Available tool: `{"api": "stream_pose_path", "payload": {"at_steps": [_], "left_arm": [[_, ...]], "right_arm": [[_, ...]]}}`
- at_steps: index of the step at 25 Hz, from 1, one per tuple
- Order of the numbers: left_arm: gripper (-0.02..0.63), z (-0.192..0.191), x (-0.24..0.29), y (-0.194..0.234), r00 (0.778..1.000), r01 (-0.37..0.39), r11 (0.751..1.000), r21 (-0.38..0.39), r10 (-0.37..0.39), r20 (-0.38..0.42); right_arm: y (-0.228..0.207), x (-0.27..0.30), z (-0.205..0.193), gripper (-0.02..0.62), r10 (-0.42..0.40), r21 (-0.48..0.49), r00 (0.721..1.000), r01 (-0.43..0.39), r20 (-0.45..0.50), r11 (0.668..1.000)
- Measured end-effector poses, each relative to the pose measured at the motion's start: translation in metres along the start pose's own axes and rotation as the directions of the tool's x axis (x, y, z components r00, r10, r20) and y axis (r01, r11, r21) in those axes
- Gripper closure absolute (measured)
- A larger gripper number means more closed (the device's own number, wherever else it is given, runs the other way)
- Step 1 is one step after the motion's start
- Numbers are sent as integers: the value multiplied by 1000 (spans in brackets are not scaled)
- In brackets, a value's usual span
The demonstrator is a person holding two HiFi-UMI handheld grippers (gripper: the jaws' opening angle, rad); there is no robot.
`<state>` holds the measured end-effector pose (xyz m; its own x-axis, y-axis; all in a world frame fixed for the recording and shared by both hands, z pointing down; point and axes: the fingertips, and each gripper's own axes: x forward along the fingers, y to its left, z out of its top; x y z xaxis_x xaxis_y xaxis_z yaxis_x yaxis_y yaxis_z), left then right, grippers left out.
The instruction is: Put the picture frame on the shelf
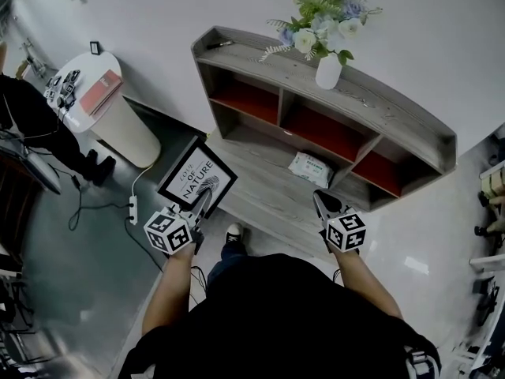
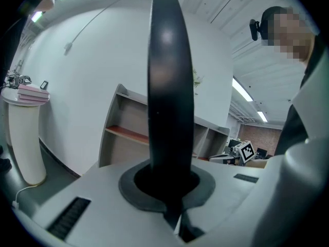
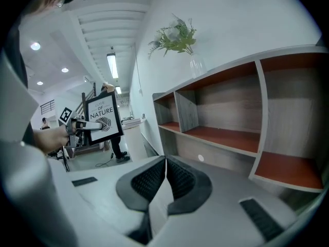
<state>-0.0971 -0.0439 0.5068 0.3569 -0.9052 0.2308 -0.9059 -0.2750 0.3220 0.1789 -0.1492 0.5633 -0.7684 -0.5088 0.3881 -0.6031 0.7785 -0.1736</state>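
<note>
A black-framed picture frame (image 1: 197, 181) with a white print reading "NATURE" hangs in the air left of the shelf, tilted. My left gripper (image 1: 203, 204) is shut on its lower edge. In the left gripper view the picture frame's black edge (image 2: 170, 86) rises straight out of the closed pads. From the right gripper view the picture frame (image 3: 103, 118) shows at the left, held out in front of the shelf. My right gripper (image 1: 322, 203) is shut with nothing in it, over the shelf's low front ledge. The grey wooden shelf (image 1: 394, 113) has red-lined compartments.
A white vase with flowers (image 1: 329, 69) stands on the shelf top. A white packet (image 1: 308, 169) lies on the low ledge. A white round pedestal (image 1: 118, 117) with books and small items stands at the left, a power strip (image 1: 132, 209) and cable on the floor.
</note>
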Motion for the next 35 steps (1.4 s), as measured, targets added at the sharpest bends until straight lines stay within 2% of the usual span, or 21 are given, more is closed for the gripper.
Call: {"api": "stream_pose_path", "payload": {"at_steps": [11, 35], "left_arm": [[577, 8, 16, 18, 1000, 5, 999, 36, -4, -23], [577, 41, 61, 93, 998, 49, 998, 26, -48, -39]], "right_arm": [[-2, 17, 8, 577, -1, -11, 1000, 1, -8, 1000], [-2, 82, 34, 577, -40, 21, 999, 41, -19, 999]]}}
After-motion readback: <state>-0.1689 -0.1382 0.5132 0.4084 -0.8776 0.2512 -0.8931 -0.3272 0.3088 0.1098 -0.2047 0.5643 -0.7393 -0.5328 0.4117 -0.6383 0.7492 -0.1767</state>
